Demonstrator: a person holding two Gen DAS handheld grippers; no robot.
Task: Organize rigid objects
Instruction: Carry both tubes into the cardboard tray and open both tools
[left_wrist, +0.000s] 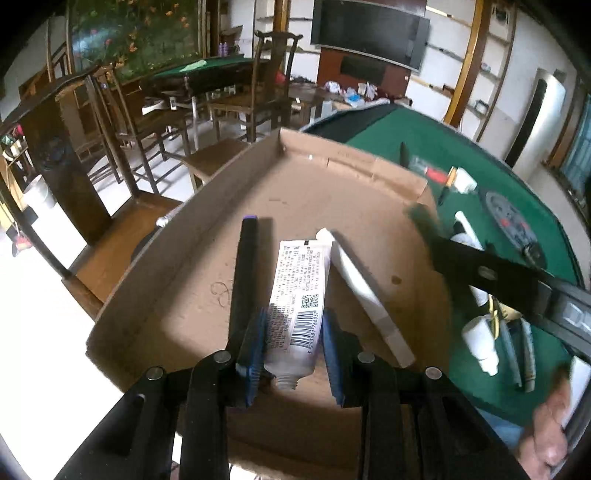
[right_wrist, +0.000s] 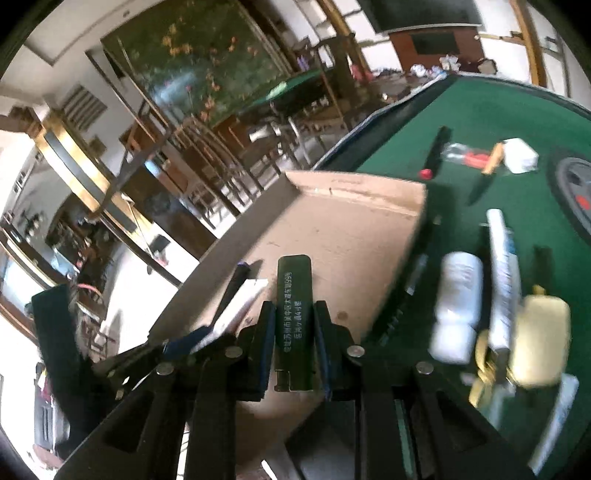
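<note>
A shallow cardboard box (left_wrist: 207, 229) lies on the green table (left_wrist: 424, 147). My left gripper (left_wrist: 293, 343) is shut on a white printed tube (left_wrist: 297, 299), held low over the box floor. A black marker (left_wrist: 243, 277) and a white stick (left_wrist: 364, 291) lie in the box beside it. My right gripper (right_wrist: 293, 336) is shut on a dark green flat bar with white lettering (right_wrist: 294, 314), held over the same box (right_wrist: 351, 221). The right gripper also shows in the left wrist view (left_wrist: 424, 218), above the box's right wall.
On the green cloth to the right of the box lie a white bottle (right_wrist: 456, 306), a white tube (right_wrist: 500, 273), a yellowish object (right_wrist: 539, 343), pens (left_wrist: 517, 347), a black marker (right_wrist: 436, 151) and a white box (right_wrist: 521, 155). Wooden chairs (left_wrist: 122, 122) stand beyond the table's left edge.
</note>
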